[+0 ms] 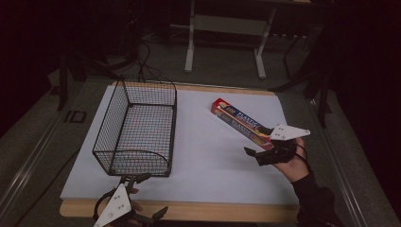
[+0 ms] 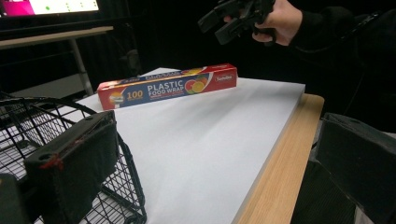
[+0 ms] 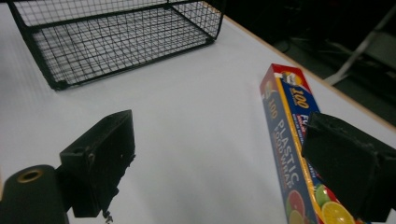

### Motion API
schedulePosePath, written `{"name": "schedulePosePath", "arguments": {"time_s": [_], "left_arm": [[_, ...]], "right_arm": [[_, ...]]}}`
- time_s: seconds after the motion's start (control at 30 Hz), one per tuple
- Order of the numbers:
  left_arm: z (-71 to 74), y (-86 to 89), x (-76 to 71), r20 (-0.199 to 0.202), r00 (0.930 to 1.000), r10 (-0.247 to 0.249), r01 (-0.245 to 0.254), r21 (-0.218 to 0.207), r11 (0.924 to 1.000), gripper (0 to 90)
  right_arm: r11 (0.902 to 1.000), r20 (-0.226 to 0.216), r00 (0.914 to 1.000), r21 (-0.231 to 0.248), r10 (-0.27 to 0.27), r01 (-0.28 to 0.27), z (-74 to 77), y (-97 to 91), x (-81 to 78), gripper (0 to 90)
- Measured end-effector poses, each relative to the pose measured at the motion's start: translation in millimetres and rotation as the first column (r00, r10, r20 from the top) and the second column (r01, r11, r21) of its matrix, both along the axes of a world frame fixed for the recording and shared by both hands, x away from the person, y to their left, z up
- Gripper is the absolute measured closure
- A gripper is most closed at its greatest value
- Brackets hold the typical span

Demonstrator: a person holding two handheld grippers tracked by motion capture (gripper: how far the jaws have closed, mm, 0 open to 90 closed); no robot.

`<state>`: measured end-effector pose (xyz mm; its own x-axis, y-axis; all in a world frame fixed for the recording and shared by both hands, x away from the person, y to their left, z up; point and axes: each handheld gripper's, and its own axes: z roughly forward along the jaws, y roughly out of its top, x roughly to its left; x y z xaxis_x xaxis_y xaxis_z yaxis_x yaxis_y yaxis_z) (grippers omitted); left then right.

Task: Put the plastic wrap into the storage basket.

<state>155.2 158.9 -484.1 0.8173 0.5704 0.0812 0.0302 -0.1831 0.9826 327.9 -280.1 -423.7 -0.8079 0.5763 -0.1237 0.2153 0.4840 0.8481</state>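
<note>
A long red and blue box of plastic food wrap (image 1: 241, 122) lies flat on the right part of the white board (image 1: 208, 156), slanting toward the far left. My right gripper (image 1: 257, 155) hovers just off its near end, open, with nothing between the jaws. In the right gripper view the box (image 3: 285, 140) runs under the right-hand jaw. A black wire basket (image 1: 111, 123) stands empty on the left. My left gripper (image 1: 149, 196) rests at the table's front edge by the basket's near corner, open. In its own view one jaw sits against the basket rim (image 2: 28, 116).
The white board lies on a wooden table top (image 1: 189, 210) whose edge shows at the front. The box (image 2: 168, 86) and the hand with the right gripper (image 2: 229, 18) appear across the board in the left gripper view. Metal table legs (image 1: 190, 42) stand beyond the far edge.
</note>
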Motion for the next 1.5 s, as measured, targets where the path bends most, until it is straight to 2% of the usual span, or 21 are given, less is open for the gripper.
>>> {"name": "schedulePosePath", "arguments": {"time_s": [0.33,0.63,0.77,0.83,0.87,0.93,1.0,1.5], "left_arm": [[-0.6,1.1,-1.7,-0.003,1.0000,0.004,-0.004,0.001,1.0000,0.2],[-3.5,3.5,-0.7,-0.018,0.9998,-0.006,0.006,0.004,1.0000,0.2],[-2.7,5.1,-0.7,-0.018,0.9998,-0.005,0.005,-0.011,0.9999,0.2],[-2.7,4.8,-1.1,-0.018,0.9998,-0.007,0.007,-0.013,0.9999,0.2],[-3.0,3.6,-1.6,-0.017,0.9998,-0.011,0.011,-0.002,0.9999,0.2],[-3.2,3.0,-1.7,-0.017,0.9998,-0.011,0.011,0.000,0.9999,0.2],[-3.2,2.3,-1.8,-0.020,0.9997,-0.010,0.011,0.006,0.9999,0.2],[-3.7,2.0,-5.1,-0.027,0.9996,-0.005,0.005,0.016,0.9999,0.2]], "right_arm": [[0.9977,-0.014,0.9980,-0.030,-0.061,0.060,-5.8,-13.4,25.1,9.9],[0.9909,-0.075,0.9906,-0.081,-0.114,0.108,-18.6,-24.8,61.8,10.5],[0.9842,-0.090,0.9850,-0.111,-0.148,0.137,-24.1,-29.3,75.2,10.5],[0.9832,-0.103,0.9823,-0.111,-0.156,0.145,-25.9,-31.3,78.2,10.5],[0.9814,-0.122,0.9784,-0.116,-0.167,0.153,-29.7,-34.6,83.8,12.9],[0.9796,-0.126,0.9765,-0.123,-0.174,0.159,-31.5,-35.9,87.0,12.9],[0.9764,-0.150,0.9700,-0.130,-0.191,0.172,-35.8,-39.1,96.5,12.8],[0.9644,-0.266,0.9412,-0.216,-0.208,0.152,-57.5,-29.3,135.1,12.9]]}}
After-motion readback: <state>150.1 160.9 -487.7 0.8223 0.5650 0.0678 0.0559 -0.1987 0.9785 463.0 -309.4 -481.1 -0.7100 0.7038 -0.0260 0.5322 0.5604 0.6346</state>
